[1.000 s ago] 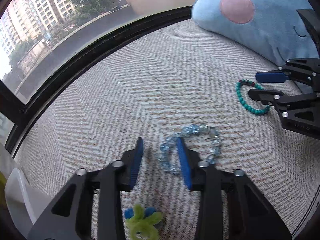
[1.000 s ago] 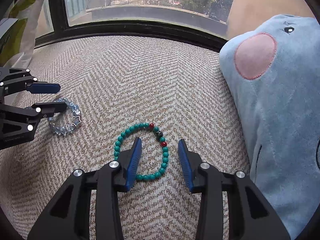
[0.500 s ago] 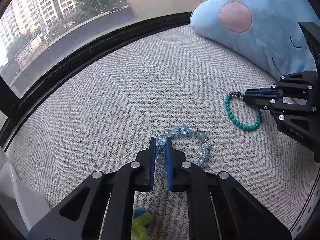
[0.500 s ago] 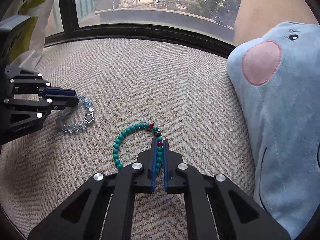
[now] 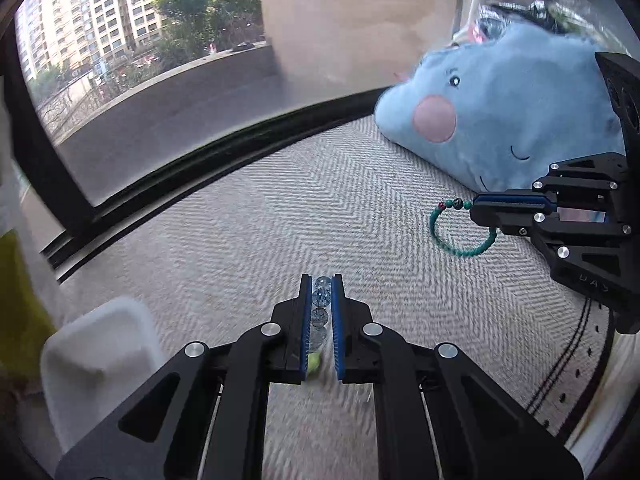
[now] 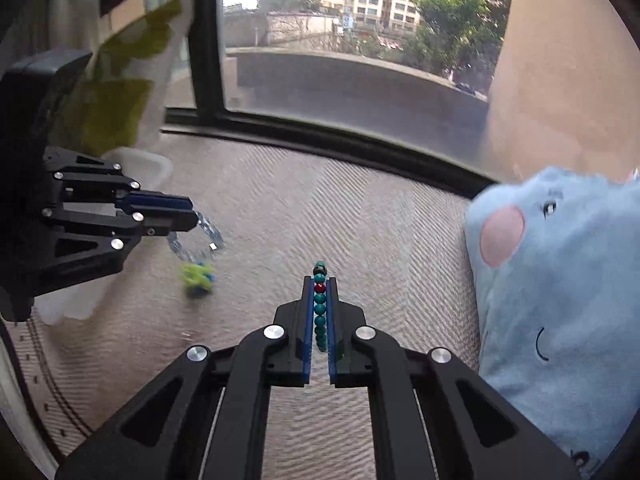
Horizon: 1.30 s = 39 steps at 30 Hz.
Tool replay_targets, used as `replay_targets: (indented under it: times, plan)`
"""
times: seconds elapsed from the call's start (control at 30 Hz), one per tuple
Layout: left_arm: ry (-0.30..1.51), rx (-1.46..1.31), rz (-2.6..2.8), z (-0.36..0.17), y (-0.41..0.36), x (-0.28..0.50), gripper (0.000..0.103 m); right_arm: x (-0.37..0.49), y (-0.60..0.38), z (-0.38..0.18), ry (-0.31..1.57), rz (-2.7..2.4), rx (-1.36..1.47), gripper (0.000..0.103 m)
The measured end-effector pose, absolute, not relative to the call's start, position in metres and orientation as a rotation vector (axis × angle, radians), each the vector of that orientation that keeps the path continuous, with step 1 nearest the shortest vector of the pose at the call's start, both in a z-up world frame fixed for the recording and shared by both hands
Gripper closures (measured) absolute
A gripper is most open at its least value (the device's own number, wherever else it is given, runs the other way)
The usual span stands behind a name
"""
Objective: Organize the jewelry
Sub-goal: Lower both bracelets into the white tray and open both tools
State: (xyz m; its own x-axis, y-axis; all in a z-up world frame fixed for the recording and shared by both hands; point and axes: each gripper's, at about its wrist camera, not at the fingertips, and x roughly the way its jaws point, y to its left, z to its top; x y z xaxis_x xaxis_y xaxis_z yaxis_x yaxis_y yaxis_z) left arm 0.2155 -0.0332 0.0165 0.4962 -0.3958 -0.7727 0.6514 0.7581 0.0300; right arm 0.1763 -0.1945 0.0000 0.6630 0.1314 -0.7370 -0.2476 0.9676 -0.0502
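My left gripper (image 5: 321, 280) is shut on a clear pale-blue bead bracelet (image 5: 321, 298) and holds it above the herringbone cushion; it hangs from the same gripper (image 6: 194, 216) in the right wrist view as a loop (image 6: 196, 242). My right gripper (image 6: 320, 280) is shut on a teal bead bracelet (image 6: 320, 308) with a red bead, lifted off the cushion. In the left wrist view this gripper (image 5: 474, 210) shows with the teal loop (image 5: 460, 236) hanging from it.
A white plastic tray (image 5: 96, 352) stands at the left, also in the right wrist view (image 6: 140, 164). A green and blue fuzzy ornament (image 6: 196, 278) lies on the cushion. A blue plush pillow (image 5: 500, 112) lies at the right. A window frame (image 5: 180, 184) bounds the far side.
Both grippers closed on their bracelets and have lifted them off the cushion. The views have tilted up and the white tray has come into view at the left.
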Motion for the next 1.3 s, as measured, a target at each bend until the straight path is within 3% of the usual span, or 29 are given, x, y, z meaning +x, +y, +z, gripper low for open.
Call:
replay_targets:
  times: [0.2, 0.53, 1.0, 1.03, 1.1, 1.13, 1.17, 1.3]
  plan:
    - [0.848, 0.385, -0.598, 0.044, 0.044, 0.173, 0.094, 0.169, -0.121, 0.042, 0.757, 0.325, -0.144, 0.097]
    - [0.962, 0.385, -0.473, 0.023, 0.154, 0.141, 0.093, 0.160, -0.001, 0.045, 0.759, 0.516, -0.135, 0.097]
    - [1.021, 0.335, -0.443, -0.005, 0.186, 0.145, 0.093, 0.162, 0.059, 0.021, 0.816, 0.577, -0.167, 0.096]
    - [1.022, 0.335, -0.443, -0.006, 0.187, 0.145, 0.093, 0.162, 0.060, 0.020, 0.816, 0.574, -0.169, 0.095]
    - [1.027, 0.333, -0.444, -0.007, 0.187, 0.146, 0.090, 0.164, 0.061, 0.018, 0.827, 0.574, -0.164, 0.082]
    - [1.024, 0.334, -0.438, -0.007, 0.187, 0.146, 0.078, 0.165, 0.062, 0.017, 0.830, 0.572, -0.163, 0.072]
    - [1.021, 0.334, -0.433, -0.008, 0.188, 0.148, 0.070, 0.164, 0.062, 0.017, 0.831, 0.571, -0.164, 0.068]
    - [1.016, 0.328, -0.424, -0.005, 0.187, 0.150, 0.070, 0.163, 0.059, 0.018, 0.828, 0.564, -0.156, 0.068]
